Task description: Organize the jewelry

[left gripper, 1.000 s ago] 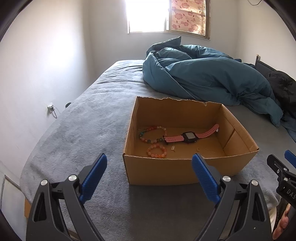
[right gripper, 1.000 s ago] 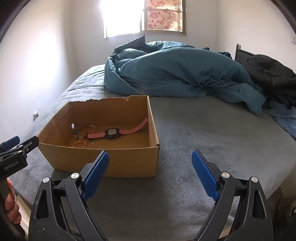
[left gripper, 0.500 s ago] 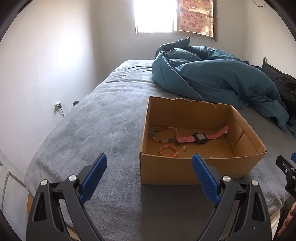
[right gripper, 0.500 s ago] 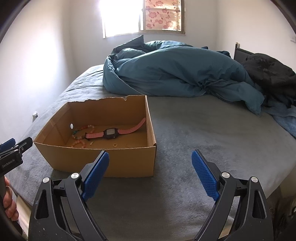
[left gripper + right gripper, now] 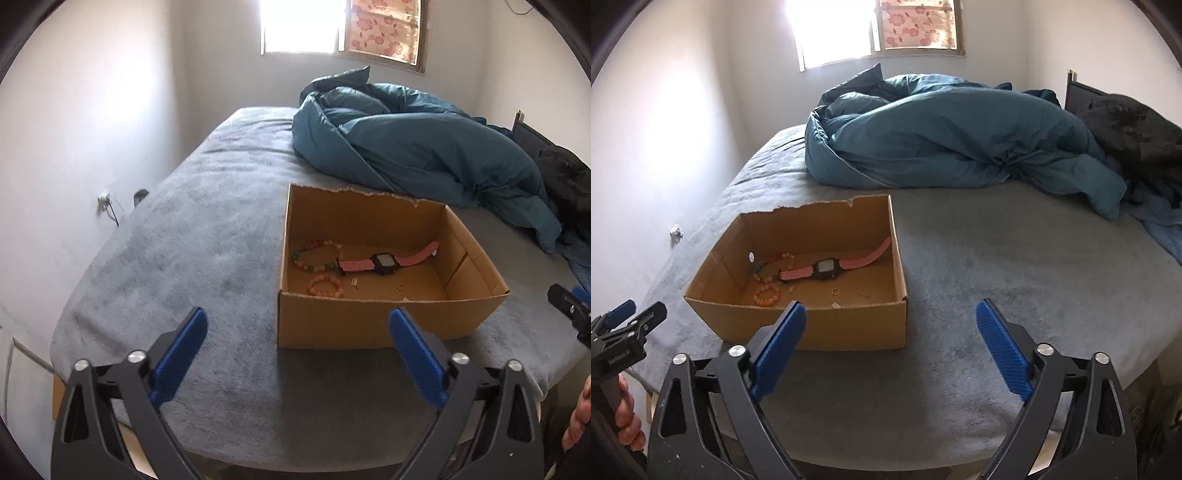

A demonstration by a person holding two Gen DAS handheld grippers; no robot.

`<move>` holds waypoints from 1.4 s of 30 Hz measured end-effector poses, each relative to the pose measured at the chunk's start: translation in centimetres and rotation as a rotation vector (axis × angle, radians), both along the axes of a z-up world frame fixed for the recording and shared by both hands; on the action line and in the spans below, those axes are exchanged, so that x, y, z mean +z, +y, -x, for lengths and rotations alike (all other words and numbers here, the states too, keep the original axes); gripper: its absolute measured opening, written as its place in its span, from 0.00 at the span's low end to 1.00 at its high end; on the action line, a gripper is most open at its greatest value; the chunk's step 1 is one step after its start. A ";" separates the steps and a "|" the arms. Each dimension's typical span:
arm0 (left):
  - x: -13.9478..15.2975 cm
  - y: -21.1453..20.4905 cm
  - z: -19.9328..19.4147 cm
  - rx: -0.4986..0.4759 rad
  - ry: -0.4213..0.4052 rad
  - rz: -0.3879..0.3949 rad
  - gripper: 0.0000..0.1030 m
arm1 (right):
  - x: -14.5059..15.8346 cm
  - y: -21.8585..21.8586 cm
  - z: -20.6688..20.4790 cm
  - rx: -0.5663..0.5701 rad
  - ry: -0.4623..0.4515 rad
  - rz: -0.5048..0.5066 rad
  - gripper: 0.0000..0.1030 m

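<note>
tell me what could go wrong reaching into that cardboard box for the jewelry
The pink watch strap lies over the multicolour bead bracelet, so lifting one may drag the other. The tiny gold ring could slip between the wide pads. The left gripper, empty and opening, faces the box wall and could shove it.
</note>
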State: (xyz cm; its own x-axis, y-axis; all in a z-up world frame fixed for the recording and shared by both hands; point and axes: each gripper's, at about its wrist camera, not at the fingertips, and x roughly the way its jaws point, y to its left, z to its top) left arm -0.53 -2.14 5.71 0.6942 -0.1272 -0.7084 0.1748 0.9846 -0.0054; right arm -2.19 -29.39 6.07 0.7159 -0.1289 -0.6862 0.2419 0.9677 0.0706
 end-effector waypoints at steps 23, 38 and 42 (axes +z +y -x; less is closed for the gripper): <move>5.0 -0.8 -1.1 0.070 -0.081 -0.120 0.95 | 7.1 1.4 0.5 -0.067 -0.145 0.237 0.92; -0.5 -2.9 -2.3 0.032 0.040 -0.129 0.95 | 0.3 0.8 -2.2 -0.037 0.021 0.126 0.92; -1.2 -2.8 -2.5 0.053 0.055 -0.125 0.95 | -0.1 0.4 -2.4 -0.045 0.036 0.110 0.92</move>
